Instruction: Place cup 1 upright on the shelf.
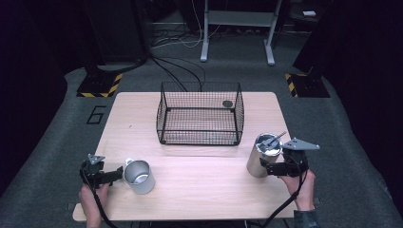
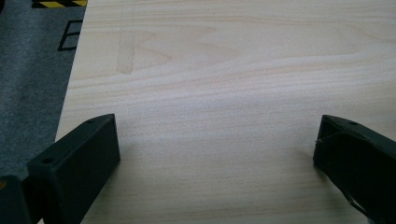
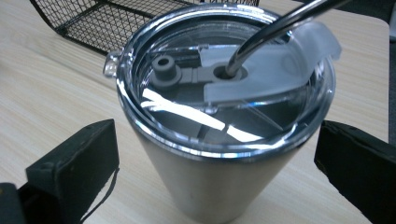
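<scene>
Right claw (image 1: 264, 167) spread wide around the steel tumbler (image 1: 264, 155), not yet gripping; jaws well apart on either side of the cup wall in the right gripper view, gaps visible on both sides. Tumbler (image 3: 224, 140) upright near the right edge of the table (image 1: 199, 190), towards the front, clear lid (image 3: 224, 88) on and a metal straw (image 3: 280, 28) leaning out of the lid hole towards the right.

Left claw (image 1: 116, 175) also open, holding nothing, just beside the handle side of the steel mug (image 1: 139, 176) near the front left corner; bare wood between its jaws in the left gripper view. Wire basket (image 1: 200, 114) towards the back edge at the middle, apparently empty but for a small dark disc (image 1: 227, 103) whose exact resting place is hard to tell.

Likely step: taking hold of the tumbler for a lift towards the basket. To do it well:
- Lower on the body, below the lid rim, where the wall is plain metal.
- Both pads level with each other, square to the wall; a tapered, polished cup likely to slip upward through a slanted grip.
- Closing slowly and centred, to avoid nudging it over.
- Straw kept clear of the jaws and of the basket wire.
- Upright throughout, lid seal unknown.
</scene>
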`<state>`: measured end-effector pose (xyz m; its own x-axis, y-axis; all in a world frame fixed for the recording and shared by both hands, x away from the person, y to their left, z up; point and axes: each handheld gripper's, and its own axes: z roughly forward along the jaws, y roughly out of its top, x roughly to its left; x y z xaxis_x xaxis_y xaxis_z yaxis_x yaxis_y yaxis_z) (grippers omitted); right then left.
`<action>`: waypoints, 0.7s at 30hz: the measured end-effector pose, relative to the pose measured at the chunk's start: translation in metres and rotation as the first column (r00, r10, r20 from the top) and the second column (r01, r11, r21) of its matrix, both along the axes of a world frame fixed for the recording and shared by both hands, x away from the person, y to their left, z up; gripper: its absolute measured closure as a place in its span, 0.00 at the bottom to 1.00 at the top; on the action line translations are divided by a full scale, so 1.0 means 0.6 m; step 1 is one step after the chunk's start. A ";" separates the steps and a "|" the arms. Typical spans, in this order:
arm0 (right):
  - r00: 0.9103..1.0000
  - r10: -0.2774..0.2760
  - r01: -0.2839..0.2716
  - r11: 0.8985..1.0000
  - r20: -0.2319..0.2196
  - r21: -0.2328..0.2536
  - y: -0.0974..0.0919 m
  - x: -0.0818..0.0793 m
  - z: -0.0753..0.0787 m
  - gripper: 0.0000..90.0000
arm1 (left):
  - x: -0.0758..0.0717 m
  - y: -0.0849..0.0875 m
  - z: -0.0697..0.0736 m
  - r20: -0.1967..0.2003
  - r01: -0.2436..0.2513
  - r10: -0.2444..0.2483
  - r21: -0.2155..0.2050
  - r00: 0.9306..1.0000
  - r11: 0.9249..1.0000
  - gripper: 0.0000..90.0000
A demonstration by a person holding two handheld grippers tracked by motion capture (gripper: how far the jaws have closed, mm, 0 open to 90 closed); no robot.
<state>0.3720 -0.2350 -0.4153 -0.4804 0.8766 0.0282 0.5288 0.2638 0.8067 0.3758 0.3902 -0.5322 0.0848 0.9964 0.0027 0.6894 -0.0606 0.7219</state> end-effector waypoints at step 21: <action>0.999 -0.021 0.020 0.999 0.042 0.036 0.016 0.027 0.000 0.00 | 0.000 0.000 0.000 0.002 0.000 0.000 -0.002 1.000 1.000 0.00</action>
